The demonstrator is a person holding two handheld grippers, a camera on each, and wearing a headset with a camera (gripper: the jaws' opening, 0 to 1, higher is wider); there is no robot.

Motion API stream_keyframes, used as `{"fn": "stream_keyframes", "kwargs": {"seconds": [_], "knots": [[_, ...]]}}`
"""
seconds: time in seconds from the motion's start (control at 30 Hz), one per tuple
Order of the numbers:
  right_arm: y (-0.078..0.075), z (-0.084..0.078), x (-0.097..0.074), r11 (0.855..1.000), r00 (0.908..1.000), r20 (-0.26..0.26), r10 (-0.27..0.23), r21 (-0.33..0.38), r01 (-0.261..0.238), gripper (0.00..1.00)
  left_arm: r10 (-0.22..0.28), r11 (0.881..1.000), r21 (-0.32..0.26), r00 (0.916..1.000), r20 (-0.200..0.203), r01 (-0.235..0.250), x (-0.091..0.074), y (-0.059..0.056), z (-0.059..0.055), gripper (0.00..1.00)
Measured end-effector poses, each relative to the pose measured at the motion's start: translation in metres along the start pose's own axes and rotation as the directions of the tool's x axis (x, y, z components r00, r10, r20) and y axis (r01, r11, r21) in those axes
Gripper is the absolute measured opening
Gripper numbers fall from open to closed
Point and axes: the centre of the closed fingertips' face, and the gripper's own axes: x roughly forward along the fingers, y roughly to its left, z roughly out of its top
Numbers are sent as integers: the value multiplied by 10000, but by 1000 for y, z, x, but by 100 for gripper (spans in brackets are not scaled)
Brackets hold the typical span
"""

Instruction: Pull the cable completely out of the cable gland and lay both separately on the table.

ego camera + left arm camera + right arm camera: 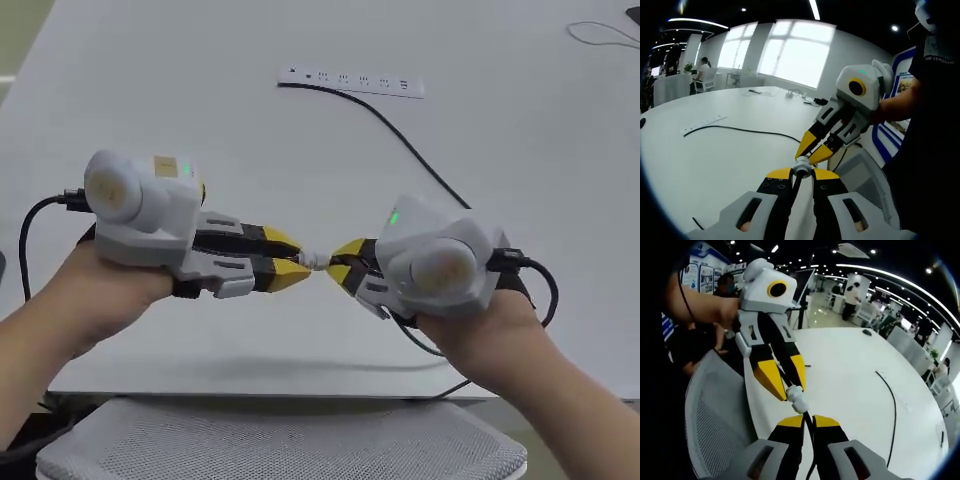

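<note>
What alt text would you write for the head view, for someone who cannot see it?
Two hand-held white grippers with yellow-tipped black jaws, left gripper and right gripper, meet tip to tip above a white table, with a small white plastic cable gland between them. A white power strip with a black cord lies farther back on the table.

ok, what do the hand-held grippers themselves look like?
Matching pair: left hand-held gripper and right hand-held gripper, white-grey moulded bodies, black jaws with yellow tips, green light on top, black lead out each rear. No sleeves at the wrists.
</note>
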Motion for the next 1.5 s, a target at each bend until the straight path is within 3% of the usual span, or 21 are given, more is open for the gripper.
{"fn": "stream_keyframes", "kwargs": {"seconds": [0.5,0.8,1.13,1.5], "knots": [[-10,-8,0,9977,9997,-103,-216,647,222,0,-5,10000,24,9999,120,4,0,4,4,15],[-24,-25,-3,9837,9977,-257,-627,1674,662,0,18,10000,-30,9996,277,-17,-1,7,8,15],[-35,-45,-1,9530,9944,-443,-957,2843,1044,0,48,10000,-68,9994,336,-46,-1,6,9,15],[-40,-64,1,8980,9923,-564,-1101,4222,1236,0,3,10000,-60,9995,315,-1,0,2,8,14]]}}
